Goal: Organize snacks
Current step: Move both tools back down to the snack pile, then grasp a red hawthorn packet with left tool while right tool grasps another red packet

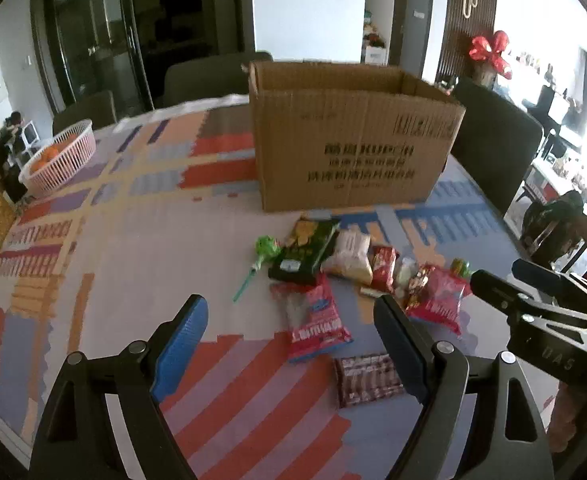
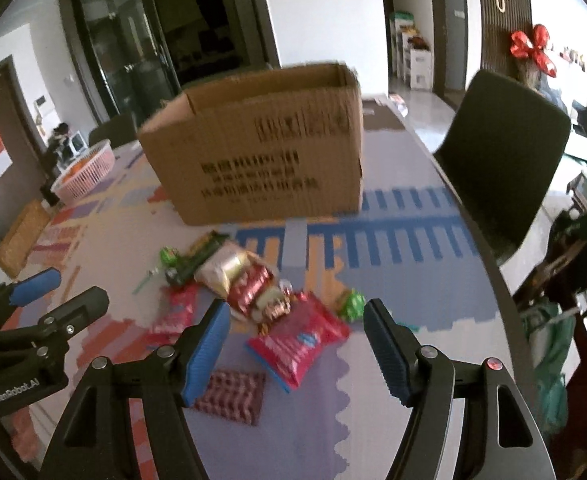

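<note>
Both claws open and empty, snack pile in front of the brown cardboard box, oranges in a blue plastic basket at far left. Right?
Not quite: the plastic basket holding the oranges is pink, not blue, as the left wrist view shows. The rest stands.

snacks (image 1: 345, 276) on table (image 1: 133, 264), cardboard box (image 1: 349, 140) behind them

Snacks all lie flat in a loose heap on the tabletop (image 1: 133, 272), just in front of the open cardboard box (image 1: 349, 136): 2 red packets (image 1: 317, 320), a green pack (image 1: 305, 248), a brown bar (image 1: 367, 378) nearest.
</note>
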The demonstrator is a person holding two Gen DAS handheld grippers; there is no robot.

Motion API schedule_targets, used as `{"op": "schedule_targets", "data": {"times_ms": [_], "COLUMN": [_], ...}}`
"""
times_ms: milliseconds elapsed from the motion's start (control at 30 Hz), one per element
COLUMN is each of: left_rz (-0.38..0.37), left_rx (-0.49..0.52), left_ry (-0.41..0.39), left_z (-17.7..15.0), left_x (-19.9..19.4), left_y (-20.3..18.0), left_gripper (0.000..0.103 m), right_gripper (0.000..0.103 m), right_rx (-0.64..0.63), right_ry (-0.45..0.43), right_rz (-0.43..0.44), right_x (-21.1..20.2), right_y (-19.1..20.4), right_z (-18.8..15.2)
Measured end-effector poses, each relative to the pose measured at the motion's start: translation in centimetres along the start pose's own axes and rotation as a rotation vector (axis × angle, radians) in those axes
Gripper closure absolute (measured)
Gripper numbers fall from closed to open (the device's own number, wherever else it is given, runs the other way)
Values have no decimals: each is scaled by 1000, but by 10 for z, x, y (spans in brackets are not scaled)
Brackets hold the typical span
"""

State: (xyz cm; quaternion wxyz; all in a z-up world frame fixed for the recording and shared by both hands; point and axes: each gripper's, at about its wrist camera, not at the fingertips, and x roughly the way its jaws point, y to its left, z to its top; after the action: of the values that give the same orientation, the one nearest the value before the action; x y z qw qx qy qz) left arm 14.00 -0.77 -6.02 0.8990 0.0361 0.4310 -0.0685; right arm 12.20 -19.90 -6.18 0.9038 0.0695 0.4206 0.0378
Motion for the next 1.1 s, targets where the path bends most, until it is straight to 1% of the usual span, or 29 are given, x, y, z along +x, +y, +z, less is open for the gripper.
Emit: {"op": "schedule_targets", "data": {"times_ms": [267, 433, 533, 733, 900, 967, 1033, 1100], "left_rz": [7, -10, -18, -21, -20, -19, -20, -21], "left_rx": [0, 4, 5, 11, 11, 11, 13, 15], "left_ry": [54, 68, 74, 99, 127, 134, 138, 144], "left_z": [-8, -10, -9, -6, -5, -5, -6, -6], "left_x": [30, 46, 55, 75, 89, 92, 94, 96], "left_y": [1, 2, 1, -3, -6, -6, -7, -8], "left_gripper": [18, 18, 18, 20, 25, 26, 29, 29], "right_gripper": [33, 33, 33, 33, 34, 35, 42, 46], "right_rx": [39, 78, 98, 104, 95, 80, 55, 30], "right_ry": [64, 127, 147, 158, 159, 158, 158, 168], "right_rz": [-27, 0, 19, 37, 32, 22, 9, -2], "right_x": [22, 41, 49, 57, 65, 68, 70, 71], "right_y": [-8, -11, -12, -10, -8, -7, -4, -3], "right_z": [-8, -15, -17, -15, -11, -10, -9, -10]}}
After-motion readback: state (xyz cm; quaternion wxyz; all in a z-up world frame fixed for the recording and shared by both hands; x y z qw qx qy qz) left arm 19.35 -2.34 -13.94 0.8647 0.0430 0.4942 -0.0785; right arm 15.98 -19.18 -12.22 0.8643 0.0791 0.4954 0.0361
